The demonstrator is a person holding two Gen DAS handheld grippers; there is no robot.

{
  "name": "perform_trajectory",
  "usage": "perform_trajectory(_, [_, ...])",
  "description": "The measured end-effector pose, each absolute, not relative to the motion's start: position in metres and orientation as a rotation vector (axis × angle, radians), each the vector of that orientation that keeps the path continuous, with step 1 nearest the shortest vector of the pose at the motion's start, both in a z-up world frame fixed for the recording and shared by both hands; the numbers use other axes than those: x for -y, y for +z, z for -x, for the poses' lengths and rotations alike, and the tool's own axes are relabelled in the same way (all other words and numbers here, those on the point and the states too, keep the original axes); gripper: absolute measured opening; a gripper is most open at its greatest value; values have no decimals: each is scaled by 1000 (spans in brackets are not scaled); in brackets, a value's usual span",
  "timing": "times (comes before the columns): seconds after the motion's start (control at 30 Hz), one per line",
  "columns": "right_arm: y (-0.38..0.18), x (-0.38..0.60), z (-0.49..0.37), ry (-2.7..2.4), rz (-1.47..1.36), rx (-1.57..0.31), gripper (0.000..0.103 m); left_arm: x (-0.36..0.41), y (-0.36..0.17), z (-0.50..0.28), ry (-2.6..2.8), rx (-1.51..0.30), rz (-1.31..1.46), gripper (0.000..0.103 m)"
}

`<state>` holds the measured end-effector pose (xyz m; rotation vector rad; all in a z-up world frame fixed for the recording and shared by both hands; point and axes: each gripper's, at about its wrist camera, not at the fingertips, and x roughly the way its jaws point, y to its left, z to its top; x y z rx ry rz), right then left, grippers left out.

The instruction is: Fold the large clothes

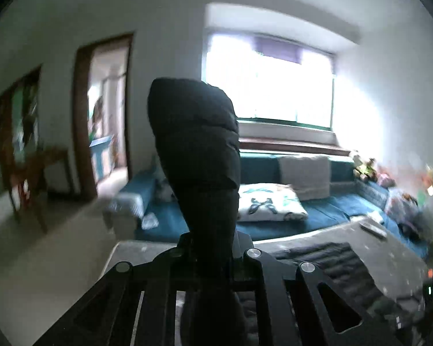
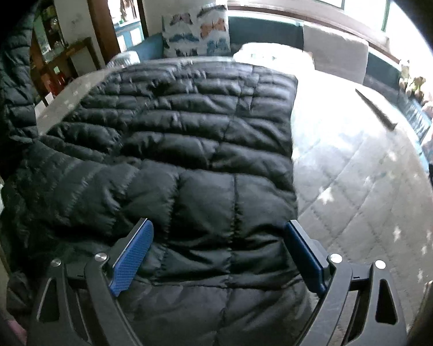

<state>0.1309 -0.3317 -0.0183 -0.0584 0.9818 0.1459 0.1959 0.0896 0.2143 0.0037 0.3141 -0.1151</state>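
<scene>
A black quilted puffer jacket lies spread on a glass-topped table. Its left sleeve rises up at the left edge of the right wrist view. My left gripper is shut on that black sleeve, which sticks up between the fingers and hides them. The rest of the jacket shows low on the table behind. My right gripper is open, its blue pads spread just above the near part of the jacket, holding nothing.
A teal sofa with a butterfly cushion and a beige throw stands behind the table under a bright window. A remote lies on the table's far right. A doorway and wooden furniture stand at the left.
</scene>
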Motion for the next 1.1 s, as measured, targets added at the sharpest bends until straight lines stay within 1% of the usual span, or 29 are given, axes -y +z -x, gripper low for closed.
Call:
perform_trajectory(0.13, [2, 338, -113, 167, 27, -912, 100, -8, 206, -143, -233, -284, -122, 12])
perform_trajectory(0.23, [8, 347, -100, 168, -7, -889, 100, 57, 182, -116, -334, -302, -184, 12])
perform_trajectory(0.33, [8, 357, -90, 148, -33, -883, 100, 118, 146, -100, -468, -379, -208, 12])
perform_trajectory(0.47, [3, 371, -76, 124, -75, -887, 100, 193, 79, -91, -572, -506, -257, 12])
perform_trajectory(0.6, [-1, 387, -67, 85, -109, -901, 100, 248, 18, -103, -624, -667, -270, 12])
perform_trajectory(0.7, [-2, 396, -64, 70, -129, -915, 100, 266, -23, -112, -621, -744, -295, 12])
perform_trajectory(0.73, [0, 398, -62, 62, -120, -915, 100, 277, -30, -108, -623, -740, -308, 16])
perform_trajectory(0.77, [2, 398, -61, 58, -113, -910, 100, 280, -35, -105, -629, -728, -326, 24])
perform_trajectory(0.8, [8, 399, -59, 52, -108, -894, 100, 281, -37, -101, -648, -716, -338, 28])
perform_trajectory(0.83, [14, 399, -57, 52, -108, -880, 100, 274, -36, -98, -674, -712, -334, 43])
perform_trajectory(0.87, [21, 400, -56, 56, -112, -864, 100, 274, -34, -94, -718, -711, -307, 62])
perform_trajectory(0.9, [26, 400, -55, 61, -117, -851, 100, 267, -34, -96, -747, -709, -286, 72])
perform_trajectory(0.93, [35, 400, -55, 72, -124, -828, 100, 264, -28, -93, -778, -693, -265, 84])
perform_trajectory(0.97, [45, 398, -55, 83, -127, -803, 100, 262, -21, -91, -788, -672, -261, 86])
perform_trajectory(1.03, [61, 393, -57, 108, -130, -762, 99, 254, -7, -84, -787, -625, -274, 86])
perform_trajectory(1.1, [70, 386, -63, 135, -130, -735, 100, 241, 6, -83, -783, -614, -270, 86])
